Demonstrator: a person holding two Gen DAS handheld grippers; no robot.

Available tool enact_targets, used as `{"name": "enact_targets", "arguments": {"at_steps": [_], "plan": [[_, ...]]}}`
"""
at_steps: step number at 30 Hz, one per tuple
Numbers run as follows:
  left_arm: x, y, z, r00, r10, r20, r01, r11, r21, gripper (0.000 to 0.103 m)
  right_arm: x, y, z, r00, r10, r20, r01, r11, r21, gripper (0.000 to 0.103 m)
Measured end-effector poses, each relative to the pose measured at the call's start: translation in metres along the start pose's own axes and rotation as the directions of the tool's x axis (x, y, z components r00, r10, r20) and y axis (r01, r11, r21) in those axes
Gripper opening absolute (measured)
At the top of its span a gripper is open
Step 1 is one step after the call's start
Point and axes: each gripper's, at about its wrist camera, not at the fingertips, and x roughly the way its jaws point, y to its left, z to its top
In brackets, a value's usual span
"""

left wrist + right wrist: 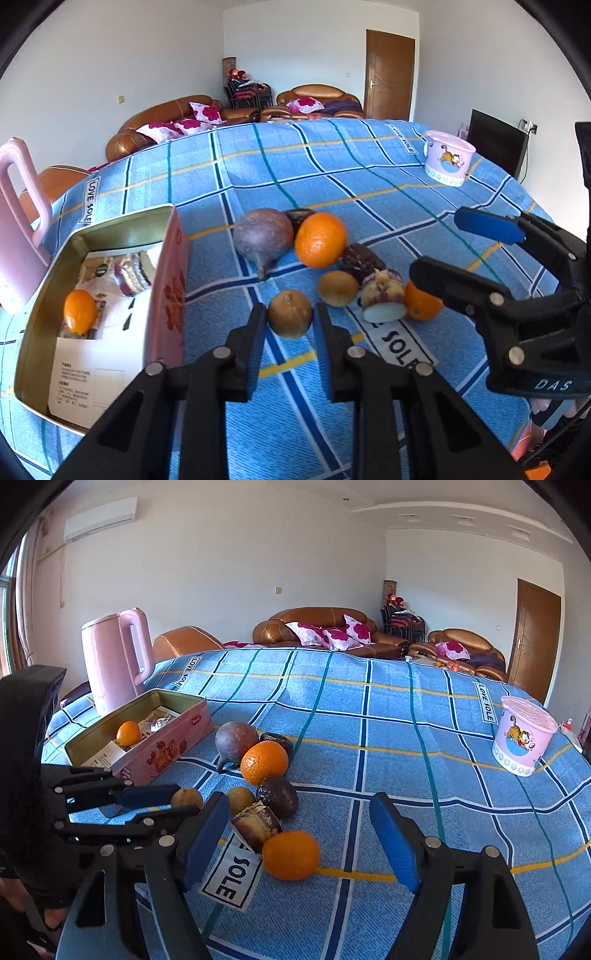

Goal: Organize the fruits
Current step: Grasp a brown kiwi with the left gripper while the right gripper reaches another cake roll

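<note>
Kettle: I see a pink kettle (114,661) far left on the blue checked tablecloth (406,738).
Tin: the open pink tin (162,755) sits just in front of it, with one small orange (128,733) inside on paper packets.
Left gripper: my left gripper (290,314) is clamped on a round brown fruit (290,314), just right of the tin.
Fruit pile: a purple fruit (264,236), large orange (320,240), second brown fruit (338,288), cut purple piece (382,295) and another orange (424,306) cluster close together.
Right gripper: my right gripper (299,845) stands apart, holding nothing, around the nearest orange.
Cup: a pink cartoon cup (524,734) stands well apart, far right.
</note>
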Motion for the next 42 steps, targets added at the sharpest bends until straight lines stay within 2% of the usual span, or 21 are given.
{"name": "enact_targets", "arguments": {"at_steps": [1, 3, 5, 11, 19, 26, 32, 42], "plan": [[0.001, 0.004, 0.001, 1.0, 0.002, 0.0, -0.002, 1.0, -0.006, 0.027, 0.002, 0.002, 0.001, 1.0, 0.005, -0.006, -0.005, 1.0, -0.008, 0.077], [0.004, 0.01, 0.001, 1.0, 0.005, -0.003, -0.005, 1.0, -0.021, 0.027, 0.009, 0.004, 0.0, 0.999, 0.026, -0.034, -0.027, 1.0, -0.015, 0.062], [0.008, 0.013, 0.0, 1.0, 0.004, -0.003, -0.004, 0.999, -0.033, 0.027, 0.017, 0.006, 0.0, 0.996, 0.051, -0.069, -0.052, 0.999, -0.016, 0.053], [0.008, 0.017, -0.001, 1.0, -0.014, 0.002, 0.014, 0.998, -0.055, 0.027, 0.03, 0.015, -0.002, 0.984, 0.103, -0.143, -0.111, 0.993, -0.049, 0.052], [0.01, 0.017, 0.0, 1.0, -0.021, -0.01, 0.021, 0.998, -0.057, 0.027, 0.04, 0.023, -0.003, 0.979, 0.08, -0.186, -0.097, 0.991, -0.088, 0.052], [0.01, 0.015, 0.0, 1.0, 0.001, -0.008, -0.001, 0.999, -0.052, 0.027, 0.042, 0.035, -0.004, 0.977, 0.063, -0.202, -0.095, 0.984, -0.153, 0.041], [0.004, 0.019, -0.001, 1.0, -0.007, 0.026, 0.008, 0.998, -0.069, 0.027, 0.039, 0.036, -0.003, 0.982, 0.049, -0.184, -0.079, 0.984, -0.16, 0.04], [-0.005, 0.02, -0.002, 0.997, -0.007, 0.073, 0.011, 0.998, -0.067, 0.027, 0.027, 0.029, 0.0, 0.989, 0.081, -0.12, -0.096, 0.988, -0.123, 0.04]]}}
